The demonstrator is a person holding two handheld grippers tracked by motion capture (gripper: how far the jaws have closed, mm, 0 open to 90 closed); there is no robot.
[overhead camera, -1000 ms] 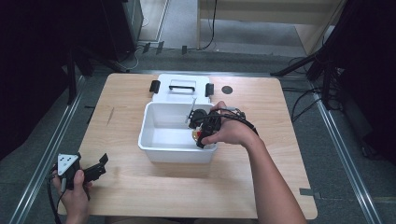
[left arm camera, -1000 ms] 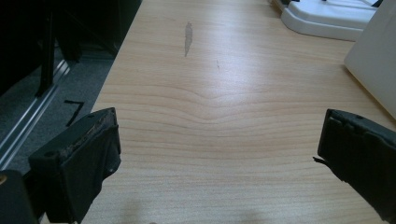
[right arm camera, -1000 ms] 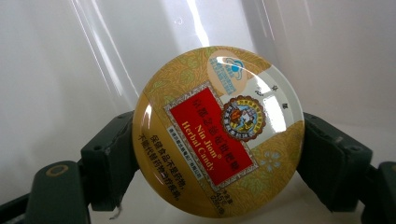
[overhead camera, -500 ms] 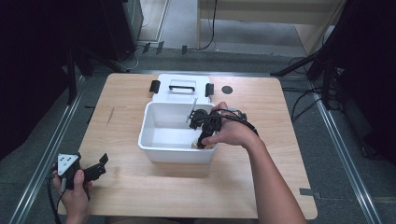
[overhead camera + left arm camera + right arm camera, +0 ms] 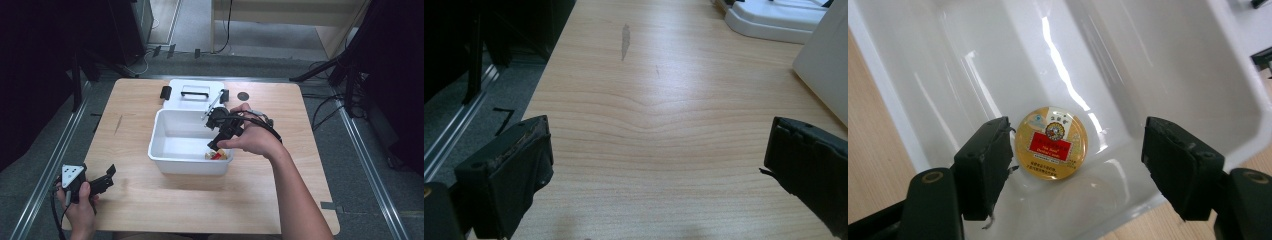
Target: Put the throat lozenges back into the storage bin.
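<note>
Tin lies flat in bin, round label face up

A: The high view looked forward and down from above the person's side, taking in the whole light wooden table.

B: And the gripper views?

A: Both sat close. The left one faced low along the tabletop; the right one peered steeply into the white plastic bin.

B: Shared ground?

A: That bin's wall and the table.
</note>
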